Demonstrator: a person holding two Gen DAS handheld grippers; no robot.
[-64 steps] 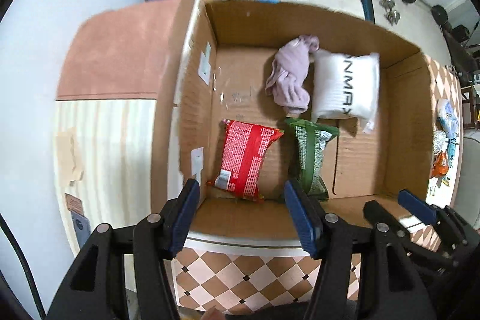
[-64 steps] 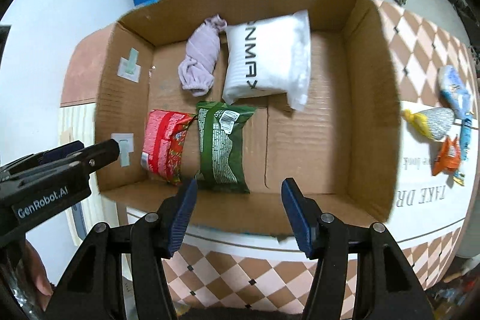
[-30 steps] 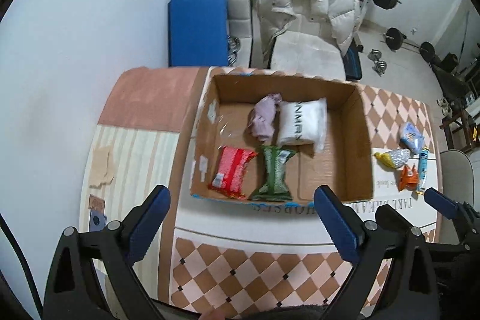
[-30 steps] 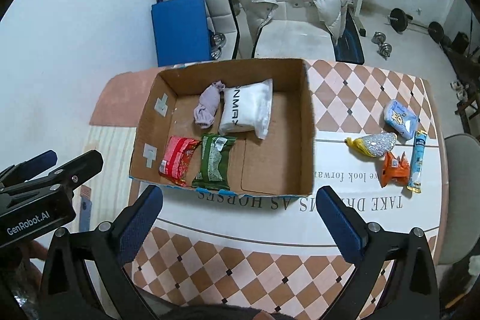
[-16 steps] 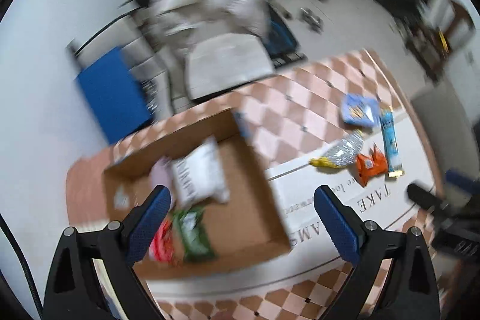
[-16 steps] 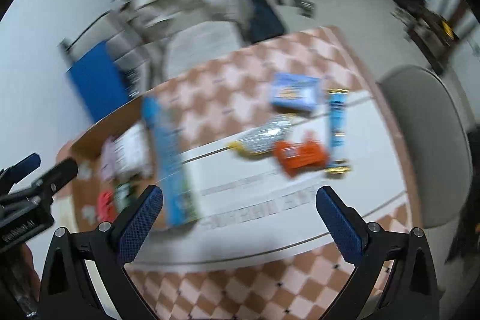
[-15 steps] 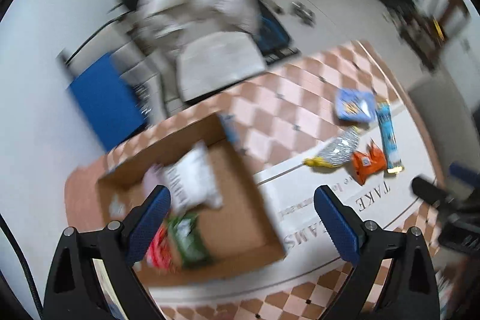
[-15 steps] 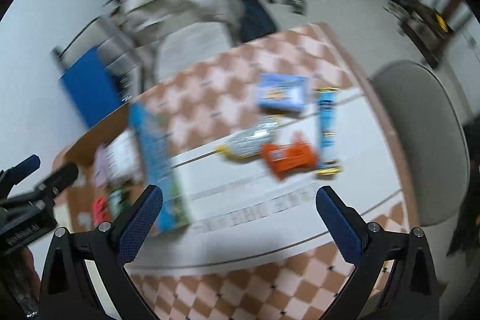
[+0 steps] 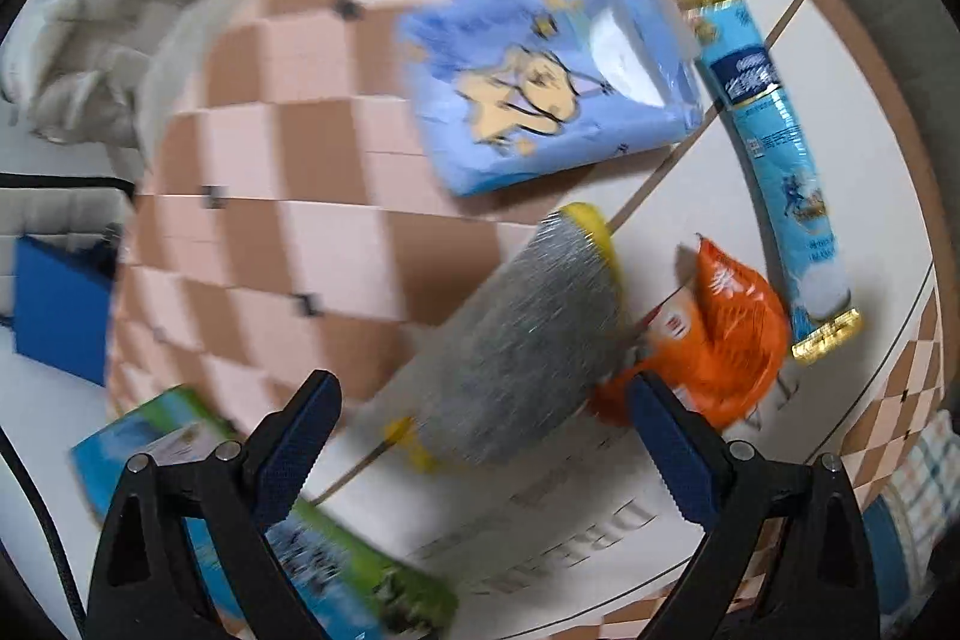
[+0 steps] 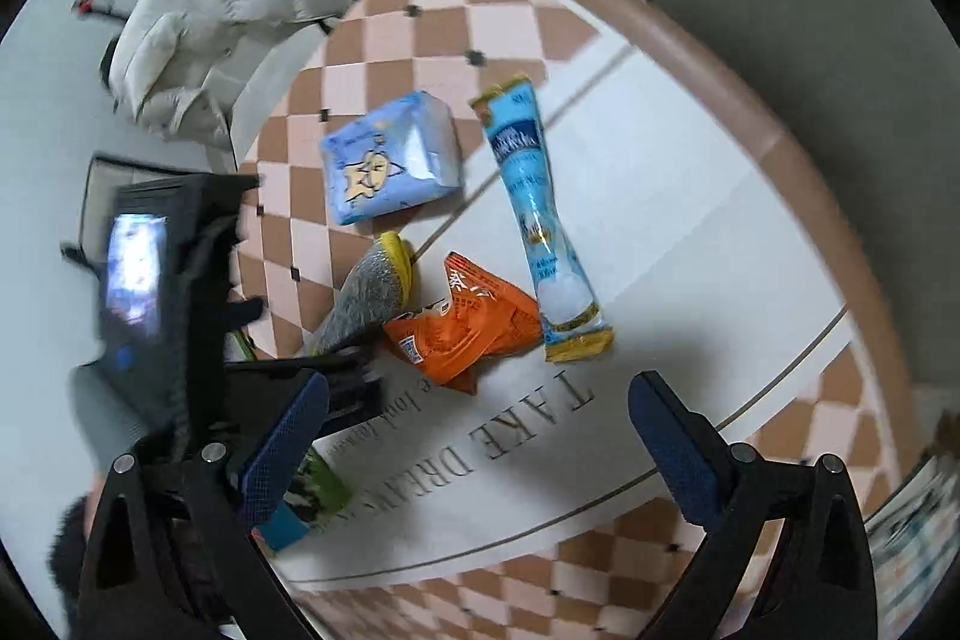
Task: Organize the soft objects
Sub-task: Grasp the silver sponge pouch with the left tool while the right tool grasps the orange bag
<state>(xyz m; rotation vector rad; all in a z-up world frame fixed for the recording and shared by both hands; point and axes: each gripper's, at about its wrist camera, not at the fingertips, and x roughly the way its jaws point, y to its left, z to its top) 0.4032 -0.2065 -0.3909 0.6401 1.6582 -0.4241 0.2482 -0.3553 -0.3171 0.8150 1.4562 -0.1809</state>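
left gripper [image 9: 480, 436] hangs wide open over the silver bag [image 9: 510, 346], empty. right gripper [image 10: 474, 436] is wide open too, near the orange packet [image 10: 462, 328].

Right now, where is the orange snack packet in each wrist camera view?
Left wrist: orange packet lower right, above the right fingertip.
Right wrist: orange packet near center, above the tablecloth lettering.
Shared landmark: the silver-and-yellow packet touching its left side.

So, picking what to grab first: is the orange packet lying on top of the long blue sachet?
No, the orange packet lies beside the long blue sachet, which lies fully uncovered on the table.
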